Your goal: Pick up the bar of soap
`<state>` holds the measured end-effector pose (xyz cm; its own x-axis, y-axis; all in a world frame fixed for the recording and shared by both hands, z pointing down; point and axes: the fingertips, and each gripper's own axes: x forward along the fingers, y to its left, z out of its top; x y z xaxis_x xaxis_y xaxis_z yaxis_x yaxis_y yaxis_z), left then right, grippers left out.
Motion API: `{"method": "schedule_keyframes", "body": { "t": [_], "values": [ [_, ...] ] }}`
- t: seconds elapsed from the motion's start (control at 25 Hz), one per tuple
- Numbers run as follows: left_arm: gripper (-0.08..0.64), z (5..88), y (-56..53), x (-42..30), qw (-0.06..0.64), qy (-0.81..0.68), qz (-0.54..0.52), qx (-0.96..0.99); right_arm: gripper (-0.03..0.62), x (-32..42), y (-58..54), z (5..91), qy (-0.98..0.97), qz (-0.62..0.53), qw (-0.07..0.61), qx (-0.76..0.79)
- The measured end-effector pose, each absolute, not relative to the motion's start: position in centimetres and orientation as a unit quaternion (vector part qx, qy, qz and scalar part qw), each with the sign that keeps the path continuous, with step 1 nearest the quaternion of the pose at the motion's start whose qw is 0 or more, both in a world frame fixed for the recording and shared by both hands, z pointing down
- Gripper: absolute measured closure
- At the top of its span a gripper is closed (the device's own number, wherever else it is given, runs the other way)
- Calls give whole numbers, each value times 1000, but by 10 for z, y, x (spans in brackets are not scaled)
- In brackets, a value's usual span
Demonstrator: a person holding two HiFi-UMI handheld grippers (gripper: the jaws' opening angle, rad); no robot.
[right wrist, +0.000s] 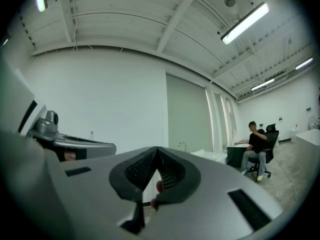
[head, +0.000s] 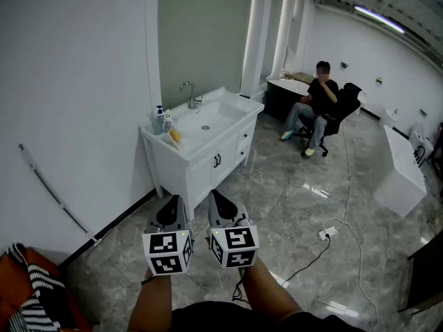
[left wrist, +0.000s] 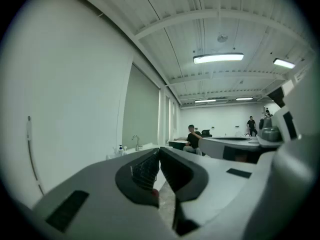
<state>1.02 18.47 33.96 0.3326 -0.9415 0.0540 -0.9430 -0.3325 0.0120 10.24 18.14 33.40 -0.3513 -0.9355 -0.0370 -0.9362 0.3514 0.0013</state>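
Note:
An orange-yellow bar of soap [head: 175,136] lies on the left front of the white vanity top [head: 228,120], beside the basin. My left gripper [head: 172,200] and right gripper [head: 217,198] hang side by side low in the head view, well short of the vanity, tips pointing toward it. Both are shut with nothing between the jaws. In the left gripper view the left gripper [left wrist: 159,150] has its tips touching, and the faucet [left wrist: 136,141] shows far off. In the right gripper view the right gripper [right wrist: 157,149] is likewise closed at the tip.
Two pump bottles [head: 160,120] stand at the vanity's back left, a faucet [head: 190,94] behind the basin. A person sits on an office chair [head: 340,113] beyond. A cable and power strip [head: 327,232] lie on the floor at right. White cabinet [head: 399,173] far right.

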Motion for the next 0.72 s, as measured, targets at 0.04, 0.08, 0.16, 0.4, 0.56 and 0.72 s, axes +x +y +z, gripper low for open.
{"method": "schedule_keyframes", "body": {
  "t": [0.04, 0.08, 0.16, 0.4, 0.56, 0.72],
  "values": [
    [543, 340, 186, 9, 22, -578, 18, 816, 585, 102, 182, 335, 822, 9, 15, -569],
    [543, 341, 187, 7, 24, -578, 18, 816, 585, 102, 182, 335, 822, 8, 16, -569],
    [543, 342, 188, 4, 27, -578, 18, 815, 585, 101, 182, 336, 822, 5, 15, -569],
    [543, 344, 190, -7, 30, -582, 19, 812, 586, 83, 185, 342, 828, 7, 6, -560],
    [543, 344, 192, -14, 30, -580, 19, 814, 584, 82, 188, 339, 824, -12, 35, -565],
    [543, 348, 192, -21, 36, -575, 19, 817, 584, 72, 188, 340, 827, -17, 34, -561]
  ]
}}
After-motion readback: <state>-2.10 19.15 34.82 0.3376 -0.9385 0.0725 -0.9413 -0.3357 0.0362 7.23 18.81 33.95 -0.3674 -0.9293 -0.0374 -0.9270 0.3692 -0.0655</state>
